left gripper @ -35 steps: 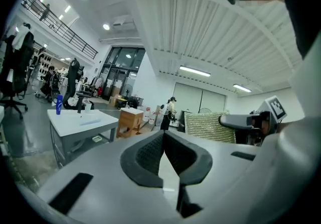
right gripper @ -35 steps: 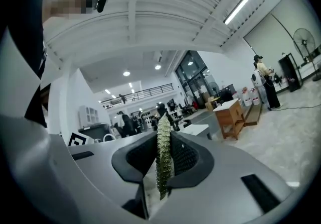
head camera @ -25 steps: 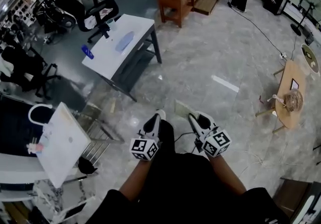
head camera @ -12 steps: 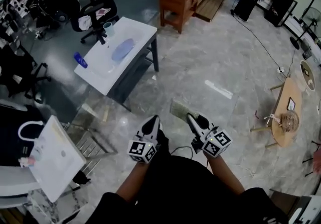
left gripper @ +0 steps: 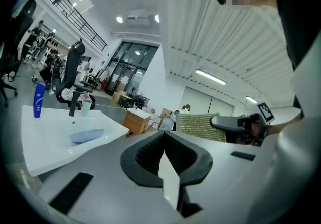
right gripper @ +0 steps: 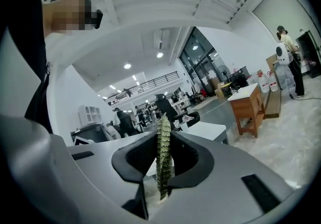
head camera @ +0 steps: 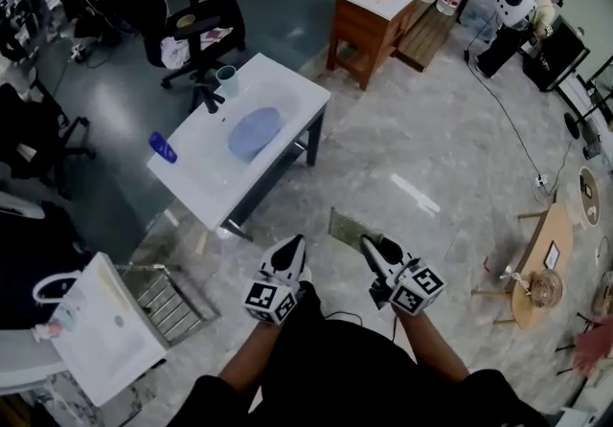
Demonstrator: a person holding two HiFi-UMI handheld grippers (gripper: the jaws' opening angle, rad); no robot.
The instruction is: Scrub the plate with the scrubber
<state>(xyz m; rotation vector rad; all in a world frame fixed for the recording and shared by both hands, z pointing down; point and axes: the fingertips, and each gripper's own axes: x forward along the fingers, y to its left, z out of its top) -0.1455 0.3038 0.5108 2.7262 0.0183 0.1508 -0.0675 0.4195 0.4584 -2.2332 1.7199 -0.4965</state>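
Note:
A pale blue plate (head camera: 254, 133) lies in the basin of a white sink table (head camera: 206, 181) on the floor ahead, well beyond both grippers. My right gripper (head camera: 369, 245) is shut on a green scrubber (head camera: 352, 229), which stands on edge between its pads (right gripper: 163, 157). My left gripper (head camera: 292, 245) is shut with nothing in it; in the left gripper view its jaws (left gripper: 164, 135) meet. That view also shows the plate (left gripper: 86, 135) at lower left and the scrubber (left gripper: 200, 126) to the right. Both grippers are held level in front of my body, side by side.
A blue bottle (head camera: 162, 147), a cup (head camera: 227, 80) and a dark faucet (head camera: 206, 95) stand on the sink table. A wooden table (head camera: 374, 18) is beyond it, an office chair (head camera: 206, 28) behind it, and another white sink unit (head camera: 101, 329) at lower left.
The sink table with the plate has come nearer and shifted right in the head view. Both grippers keep the same pose, the right still holding the scrubber.

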